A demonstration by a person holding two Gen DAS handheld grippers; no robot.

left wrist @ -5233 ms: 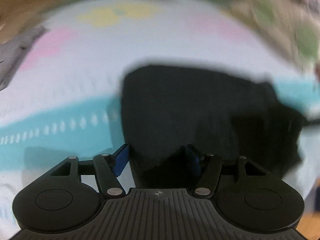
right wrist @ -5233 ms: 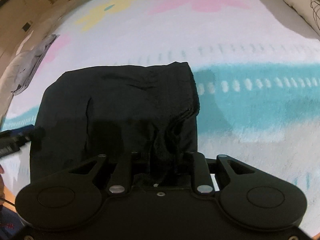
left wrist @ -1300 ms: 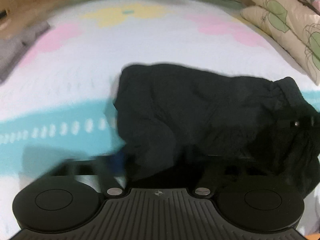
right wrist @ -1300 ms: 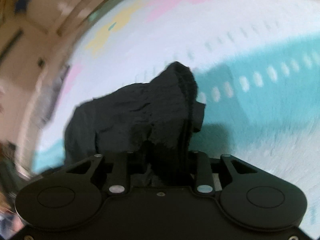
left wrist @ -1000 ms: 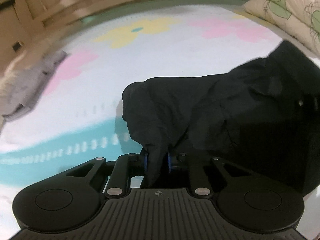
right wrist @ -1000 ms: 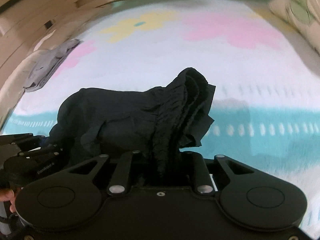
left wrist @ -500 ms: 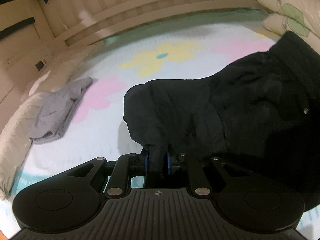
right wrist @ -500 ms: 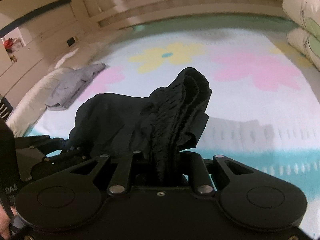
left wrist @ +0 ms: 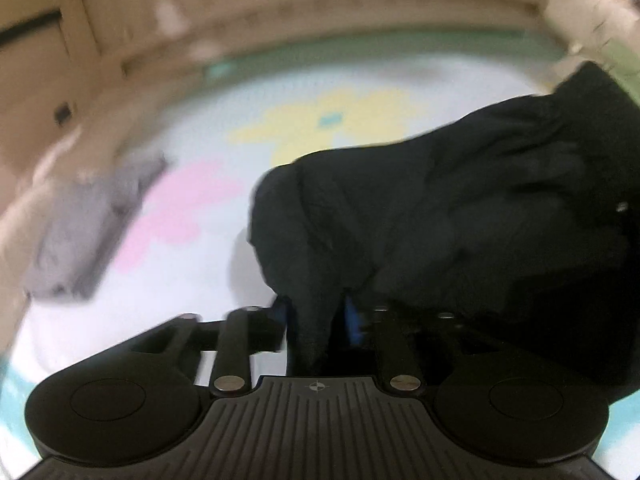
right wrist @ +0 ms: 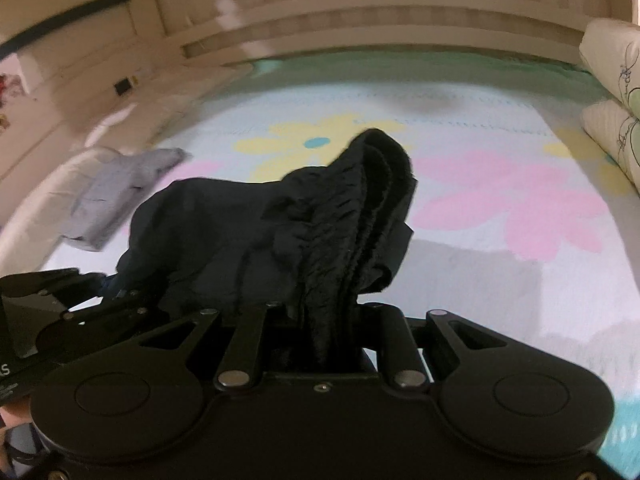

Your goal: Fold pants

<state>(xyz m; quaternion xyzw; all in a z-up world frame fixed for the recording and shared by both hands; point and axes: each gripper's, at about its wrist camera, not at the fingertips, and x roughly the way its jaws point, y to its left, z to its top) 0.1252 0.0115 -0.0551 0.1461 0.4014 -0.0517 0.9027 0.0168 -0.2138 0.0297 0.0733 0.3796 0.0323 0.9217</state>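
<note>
Both claws are clenched on the black pants [left wrist: 460,216]: left claw [left wrist: 316,316] grips one end, right claw [right wrist: 332,320] the bunched waistband; the pants stretch sideways between them.

The pants [right wrist: 280,232] are plain black, the waistband [right wrist: 380,184] a ribbed, crinkled black. The bed [right wrist: 500,288] wears a pale sheet with big flowers — yellow with a teal centre, and pink — plus a teal band at its near edge. A grey cloth [right wrist: 116,192] lies at the left. The pillows [right wrist: 612,92] are cream with green leaf prints. The left gripper [left wrist: 316,316] is black with blue fingers [left wrist: 352,320]; the right gripper [right wrist: 328,320] is all black. The wall [right wrist: 360,12] is beige — striped.
</note>
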